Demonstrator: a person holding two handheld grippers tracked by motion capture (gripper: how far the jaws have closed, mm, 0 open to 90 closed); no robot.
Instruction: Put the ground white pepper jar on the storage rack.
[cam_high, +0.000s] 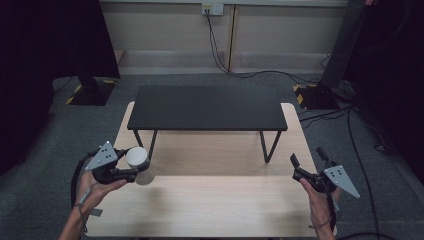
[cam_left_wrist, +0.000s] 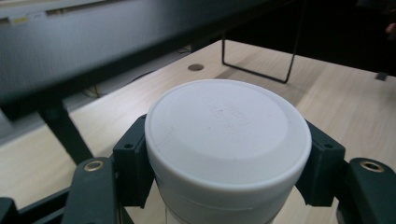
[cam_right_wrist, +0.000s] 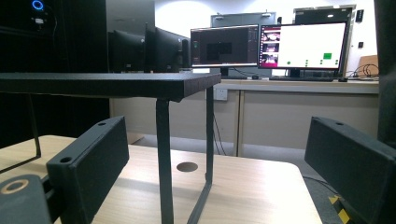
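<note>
left hand-held gripper (cam_left_wrist: 224, 172) clamps white lidded jar (cam_left_wrist: 228, 140) below lid | looks rigid, smooth, possibly slippery | right hand-held gripper (cam_right_wrist: 224, 186) open, empty

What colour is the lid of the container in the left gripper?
White, on the lid of a white container; the left gripper view shows it best.

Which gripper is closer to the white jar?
The left. The left gripper is shut on the white jar, its jaws pressing both sides just under the lid. The right gripper is open with nothing between its jaws, far off at the wooden table's other side.
</note>
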